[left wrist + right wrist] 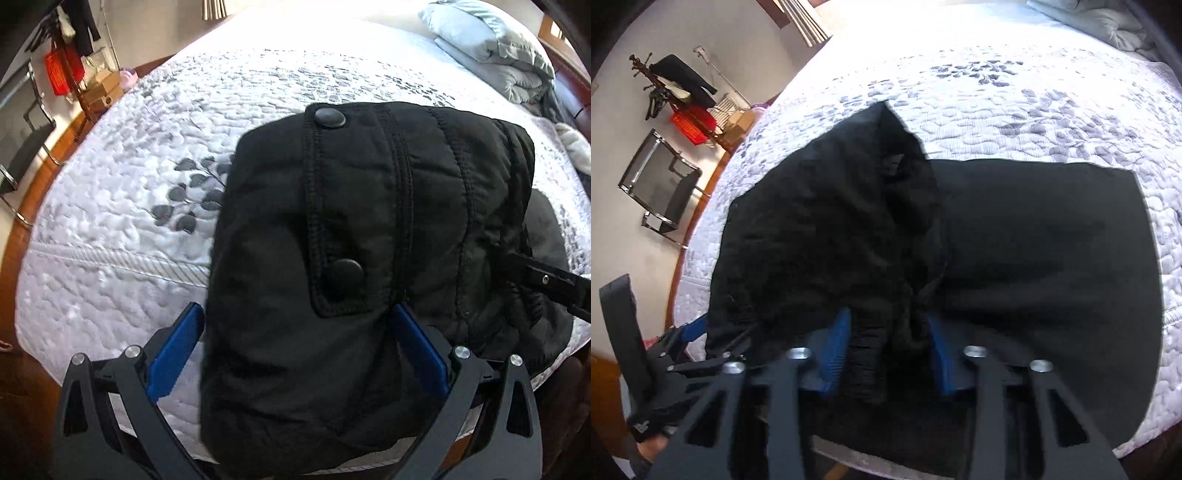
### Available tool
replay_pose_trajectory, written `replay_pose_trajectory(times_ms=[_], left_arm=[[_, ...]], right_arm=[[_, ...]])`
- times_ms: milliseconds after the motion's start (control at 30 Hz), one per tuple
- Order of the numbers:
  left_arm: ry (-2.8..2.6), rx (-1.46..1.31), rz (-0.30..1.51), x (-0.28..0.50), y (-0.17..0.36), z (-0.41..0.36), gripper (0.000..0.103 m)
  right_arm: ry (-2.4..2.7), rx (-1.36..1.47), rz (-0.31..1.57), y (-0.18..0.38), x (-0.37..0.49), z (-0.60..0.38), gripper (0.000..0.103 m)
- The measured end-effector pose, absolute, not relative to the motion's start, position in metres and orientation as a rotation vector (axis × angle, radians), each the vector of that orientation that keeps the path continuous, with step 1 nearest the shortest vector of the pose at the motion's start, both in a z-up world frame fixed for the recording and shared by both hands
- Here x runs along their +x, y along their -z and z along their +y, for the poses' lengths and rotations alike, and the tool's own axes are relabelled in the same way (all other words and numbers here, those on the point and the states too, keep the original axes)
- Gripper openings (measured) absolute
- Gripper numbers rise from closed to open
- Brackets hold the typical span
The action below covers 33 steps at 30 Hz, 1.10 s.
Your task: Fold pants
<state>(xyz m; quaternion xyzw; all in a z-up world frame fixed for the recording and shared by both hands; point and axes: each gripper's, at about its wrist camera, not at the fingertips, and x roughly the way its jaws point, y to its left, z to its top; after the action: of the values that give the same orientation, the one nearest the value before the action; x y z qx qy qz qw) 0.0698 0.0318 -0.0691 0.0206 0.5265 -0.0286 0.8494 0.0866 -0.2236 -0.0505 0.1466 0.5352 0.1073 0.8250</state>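
1. The pants (354,236) lie on a bed (122,229) covered by a white quilt with grey leaf prints; black cloth fills the space ahead of both pairs of jaws.
2. The left gripper (299,332) has a thick bunch of cloth between its blue pads (173,347). The pads stand wide apart and the left one seems clear of the cloth, so I cannot tell whether they press on it.
3. The right gripper (886,350) has a gathered ridge of cloth between its blue pads (834,350); both pads sit against it, grasping the pants.
4. Beyond the left jaws, far side of the bed: folded grey bedding (495,48). To their left, off the bed: a red basket (61,70), boxes, a metal-framed chair (22,147).
5. Nothing lies on the quilt between the jaws and the pants; the raised cloth itself hides the bed just ahead.
6. Only the left view shows the flap with two round snaps (330,119) and stitched seams, plus the tip of the right gripper at the right edge.
7. Only the right view shows a flat folded part of the pants spread to the right of the jaws, a peaked hump ahead, and the left gripper (683,332) with a gloved hand (653,417) at lower left.
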Motion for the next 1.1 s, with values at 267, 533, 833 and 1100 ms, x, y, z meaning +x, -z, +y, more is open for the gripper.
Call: replay_pose_trajectory(times_ms=[267,533,833,1100], left_arm=[[0.037,0.045,1.102,0.07,0.059,0.045,0.1],[0.095,0.051,1.054,0.064,0.027,0.026,0.1],[0.136,0.036,1.011,0.058,0.002,0.006,0.1],[0.192,0.098,1.025,0.06,0.01,-0.028,0.1]], right_arm=[[-0.26,0.254,1.031,0.026,0.072,-0.221,0.014],[-0.283,0.305,0.891,-0.024,0.05,-0.255,0.012],[-0.179,0.378,0.821,-0.046,0.027,-0.316,0.011],[-0.044,0.418,0.815,-0.043,0.008,-0.371,0.011]])
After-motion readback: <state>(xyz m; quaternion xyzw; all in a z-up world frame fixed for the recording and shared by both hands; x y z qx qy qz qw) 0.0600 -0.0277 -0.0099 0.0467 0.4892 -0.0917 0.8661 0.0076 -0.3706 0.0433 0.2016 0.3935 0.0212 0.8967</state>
